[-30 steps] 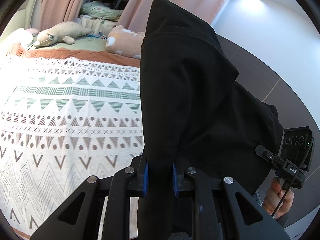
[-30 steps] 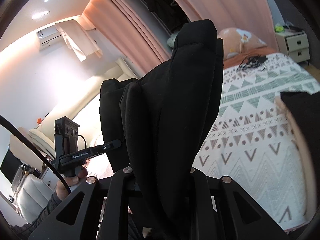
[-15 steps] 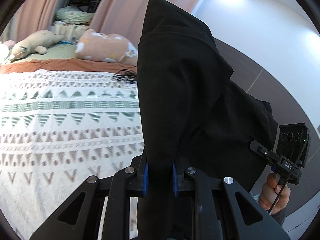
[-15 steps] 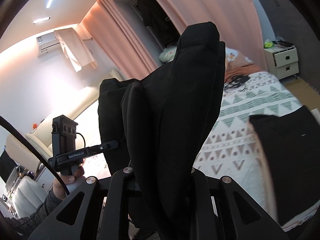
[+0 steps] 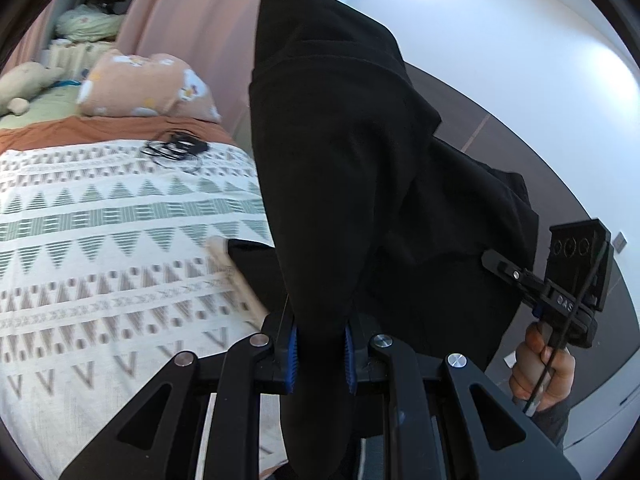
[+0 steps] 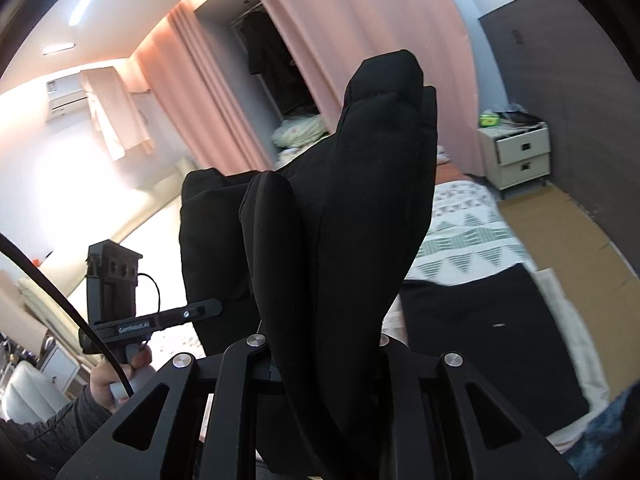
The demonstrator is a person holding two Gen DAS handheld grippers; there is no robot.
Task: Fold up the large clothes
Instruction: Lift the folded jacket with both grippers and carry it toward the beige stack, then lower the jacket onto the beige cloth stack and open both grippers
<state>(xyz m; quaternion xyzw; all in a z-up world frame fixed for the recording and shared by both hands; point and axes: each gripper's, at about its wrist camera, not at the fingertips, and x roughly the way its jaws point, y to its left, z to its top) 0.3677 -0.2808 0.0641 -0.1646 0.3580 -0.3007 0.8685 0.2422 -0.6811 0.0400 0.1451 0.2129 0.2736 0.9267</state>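
Observation:
A thick folded black garment (image 5: 344, 152) is held up in the air between both grippers, above the patterned bed. My left gripper (image 5: 319, 354) is shut on one end of it; the blue pads (image 5: 292, 354) press the cloth. My right gripper (image 6: 324, 364) is shut on the other end of the same garment (image 6: 360, 208), and the cloth hides its fingertips. The right gripper also shows in the left wrist view (image 5: 516, 276), and the left gripper shows in the right wrist view (image 6: 200, 310).
The bed (image 5: 100, 240) has a white patterned cover. Another black garment (image 6: 484, 332) lies flat on it at the near edge. A cable bundle (image 5: 176, 148), a peach pillow (image 5: 144, 84) and a plush toy (image 5: 24, 84) lie at the head. A white nightstand (image 6: 516, 152) stands beside cardboard (image 6: 568, 236).
Both grippers have swung right with the held garment. The flat black garment on the bed and the nightstand have come further into view.

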